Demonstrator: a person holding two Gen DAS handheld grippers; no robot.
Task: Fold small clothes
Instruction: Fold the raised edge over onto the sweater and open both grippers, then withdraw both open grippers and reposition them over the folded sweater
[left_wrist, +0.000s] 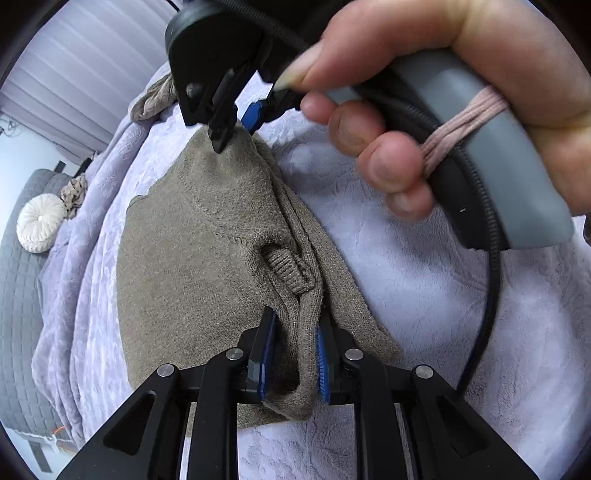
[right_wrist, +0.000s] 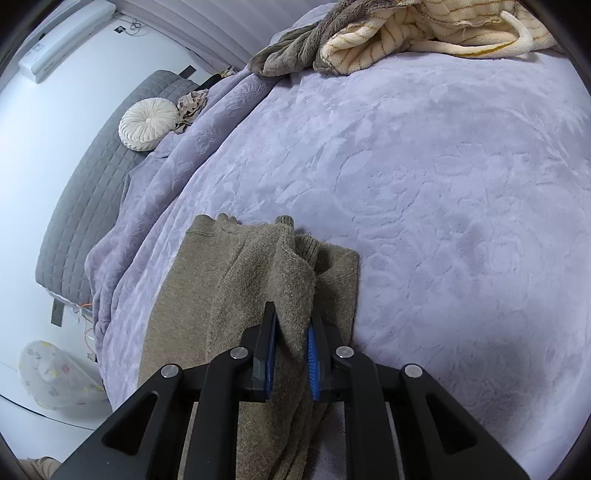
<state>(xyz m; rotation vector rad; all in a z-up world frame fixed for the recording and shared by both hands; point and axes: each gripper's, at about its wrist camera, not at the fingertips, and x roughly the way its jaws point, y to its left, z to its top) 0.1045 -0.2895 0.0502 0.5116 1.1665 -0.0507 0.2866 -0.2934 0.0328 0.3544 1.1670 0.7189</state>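
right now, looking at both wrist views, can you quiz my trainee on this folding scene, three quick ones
1. True or false: the brown knit garment lies on a lavender blanket.
2. What sits between the pads of the left gripper? A) a bunched fold of the brown knit B) a white sock C) nothing
3. In the right wrist view, name the pale round thing on the grey quilted cover left of the blanket.

Key
1. True.
2. A. The fold fills the gap between the blue pads; the right gripper has a fold of the same garment between its pads too.
3. A round pleated cushion with a button centre.
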